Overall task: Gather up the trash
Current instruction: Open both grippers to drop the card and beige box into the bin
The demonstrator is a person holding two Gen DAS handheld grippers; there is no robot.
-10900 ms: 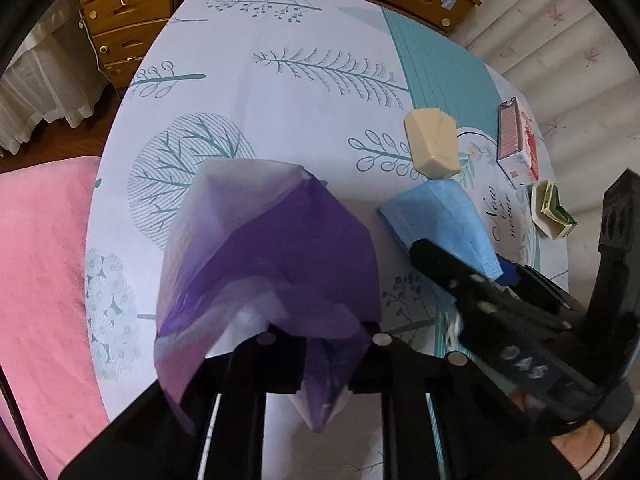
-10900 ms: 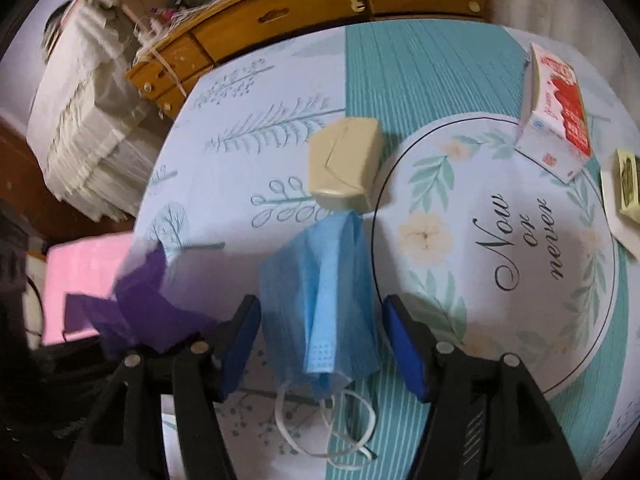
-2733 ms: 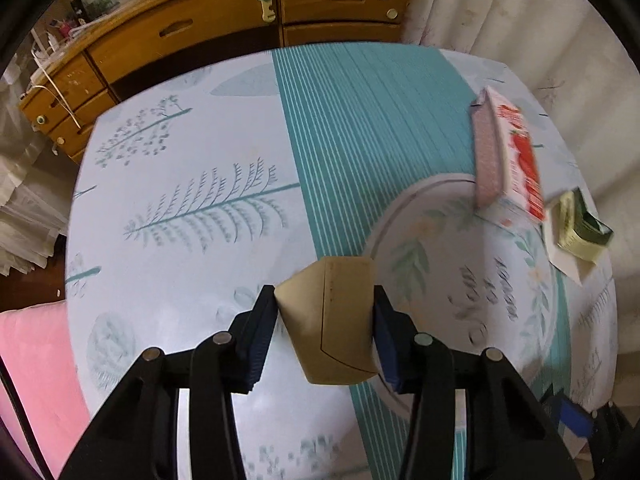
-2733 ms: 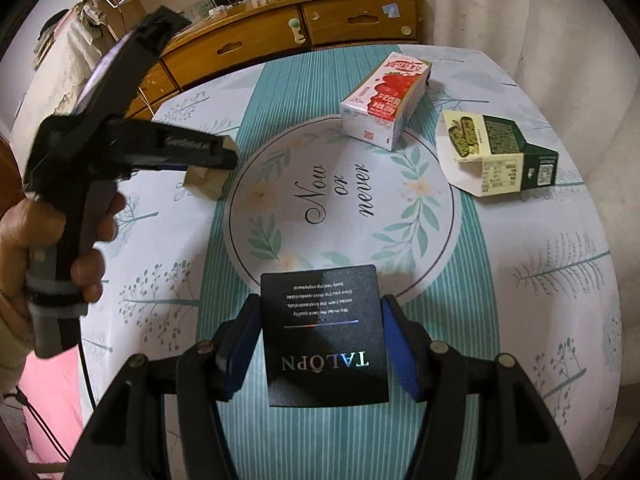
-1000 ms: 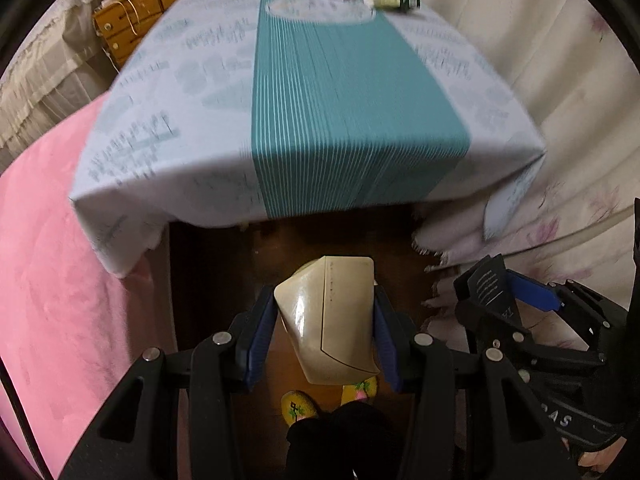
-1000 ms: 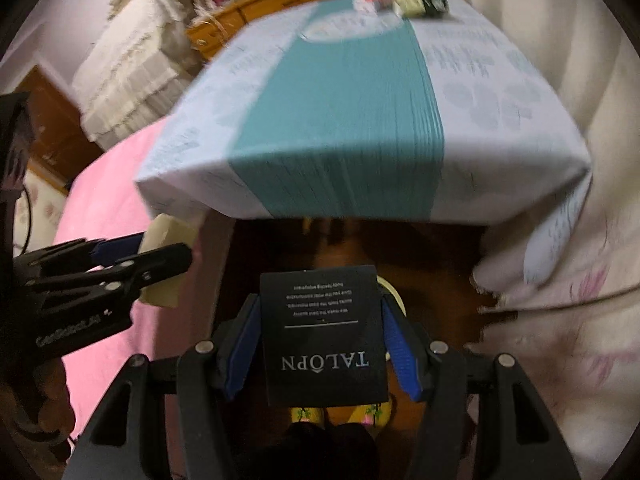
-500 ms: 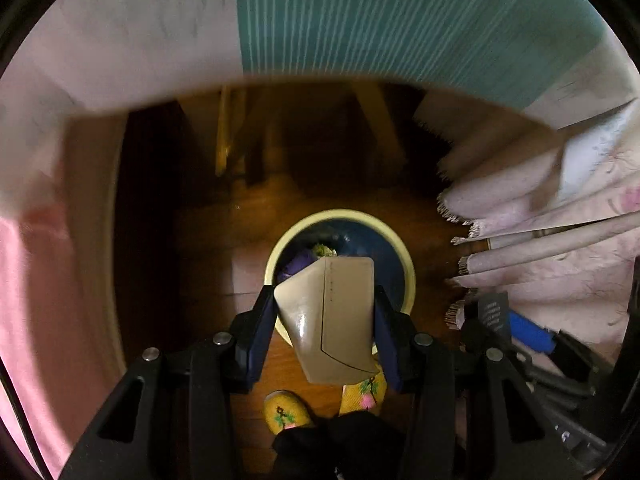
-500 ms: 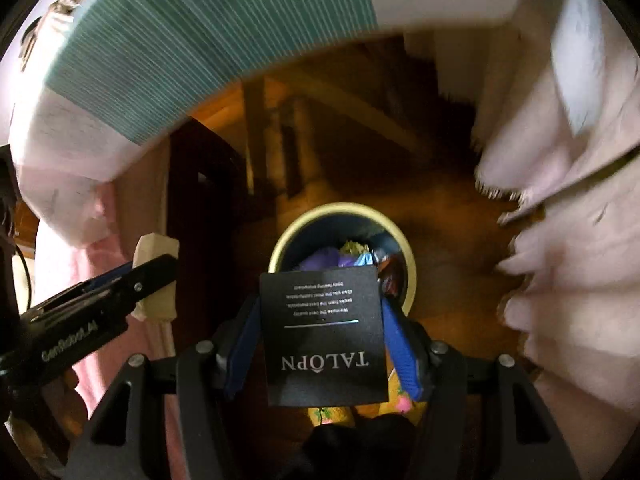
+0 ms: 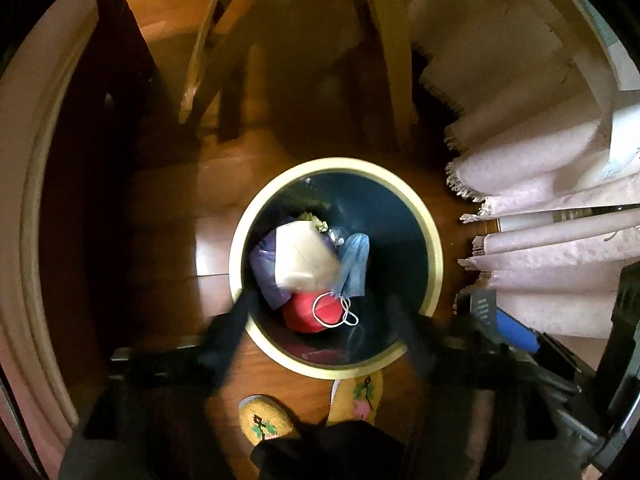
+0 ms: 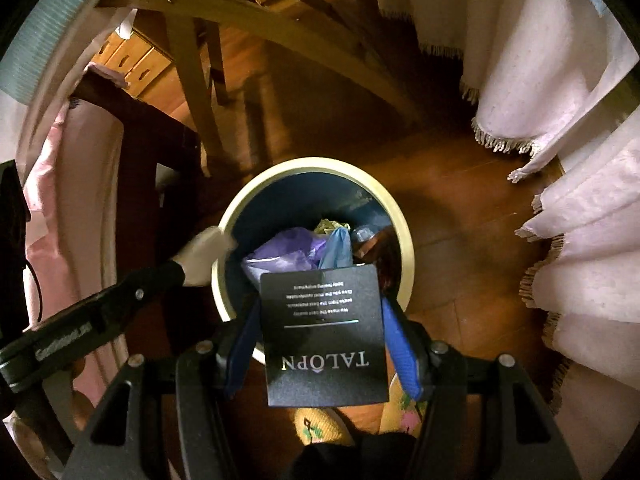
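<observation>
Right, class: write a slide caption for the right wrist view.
Right gripper holding a black card above the yellow-rimmed bin.

Colours and patterns at the waste bin

The bin [image 9: 434, 256] has a cream-yellow rim and a dark navy interior. Inside: a beige carton [image 9: 302, 256], a purple plastic bag [image 9: 266, 276], a light blue face mask [image 9: 356, 268] with white ear loops, and a red item [image 9: 304, 312]. The floor [image 9: 160, 208] is reddish-brown wood. The curtain [image 9: 560, 240] is pale pink with a fringed hem. The slippers [image 9: 264, 420] are yellow with pink and green floral embroidery. The card [image 10: 324, 332] is black with pale lettering; the right gripper [image 10: 324, 344] is black with blue pads. The tablecloth [image 10: 36, 40] is teal with fine stripes.
</observation>
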